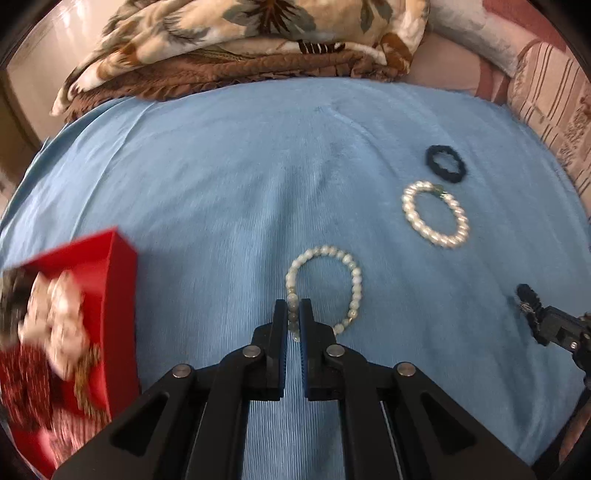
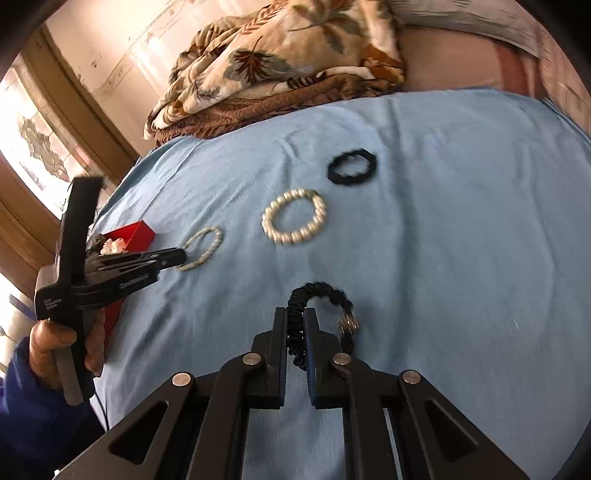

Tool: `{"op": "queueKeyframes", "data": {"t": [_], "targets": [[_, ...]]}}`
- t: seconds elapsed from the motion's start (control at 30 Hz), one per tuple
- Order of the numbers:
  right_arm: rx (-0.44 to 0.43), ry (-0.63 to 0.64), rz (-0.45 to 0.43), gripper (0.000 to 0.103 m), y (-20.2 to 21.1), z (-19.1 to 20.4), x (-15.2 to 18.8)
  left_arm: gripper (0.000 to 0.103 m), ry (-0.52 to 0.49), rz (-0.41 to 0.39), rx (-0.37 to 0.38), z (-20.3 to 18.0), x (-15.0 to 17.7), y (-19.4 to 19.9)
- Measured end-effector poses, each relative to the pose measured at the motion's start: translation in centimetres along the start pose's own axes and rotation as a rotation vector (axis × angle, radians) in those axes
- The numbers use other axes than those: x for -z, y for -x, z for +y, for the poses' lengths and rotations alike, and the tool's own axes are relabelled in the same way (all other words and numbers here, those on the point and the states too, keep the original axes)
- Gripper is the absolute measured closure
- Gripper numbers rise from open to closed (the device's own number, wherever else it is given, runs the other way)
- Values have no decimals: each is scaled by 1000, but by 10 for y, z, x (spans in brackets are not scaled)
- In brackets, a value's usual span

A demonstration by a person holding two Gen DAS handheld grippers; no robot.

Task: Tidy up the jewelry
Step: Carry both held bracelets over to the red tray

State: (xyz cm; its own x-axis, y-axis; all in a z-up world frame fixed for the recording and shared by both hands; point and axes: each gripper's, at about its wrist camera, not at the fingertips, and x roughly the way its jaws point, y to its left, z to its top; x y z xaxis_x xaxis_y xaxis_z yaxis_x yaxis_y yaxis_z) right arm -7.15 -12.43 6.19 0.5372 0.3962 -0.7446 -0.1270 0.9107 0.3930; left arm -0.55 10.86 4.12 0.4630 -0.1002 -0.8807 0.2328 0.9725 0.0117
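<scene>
Both tools were pinching: left tool (image 1: 293, 314) on the pale bead bracelet (image 1: 325, 288), right tool (image 2: 295, 325) on the black coiled band (image 2: 321, 314); either thin strand could slip out mid-carry.

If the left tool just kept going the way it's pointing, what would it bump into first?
Probably the blue blanket itself. The left tool, shut on the pale bead bracelet, points steeply down at bare blanket; no other jewelry lies ahead, though depth is unclear.

blue cloth (image 1: 221, 184), red box (image 1: 110, 266), floral blanket (image 1: 258, 26)
</scene>
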Motion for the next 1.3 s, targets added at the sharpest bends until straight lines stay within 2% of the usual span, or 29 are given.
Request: {"op": "queueKeyframes", "data": {"t": [0.3,0.5,0.63,0.77,0.97,1.3], "targets": [[32,19,-56,94,30,18,23,97,66,-129,41,9,35,76],[12,18,-60,94,37,31,36,97,97,-198,75,19,51,118],[9,16,-65,94,40,41,41,97,93,-242,50,16,63,140],[45,36,-76,94,45,50,45,97,95,-274,45,13,74,156],[46,28,-86,94,53,54,52,97,109,-299,49,11,87,174],[54,44,-94,94,63,64,63,97,68,-314,-32,-3,98,183]]}}
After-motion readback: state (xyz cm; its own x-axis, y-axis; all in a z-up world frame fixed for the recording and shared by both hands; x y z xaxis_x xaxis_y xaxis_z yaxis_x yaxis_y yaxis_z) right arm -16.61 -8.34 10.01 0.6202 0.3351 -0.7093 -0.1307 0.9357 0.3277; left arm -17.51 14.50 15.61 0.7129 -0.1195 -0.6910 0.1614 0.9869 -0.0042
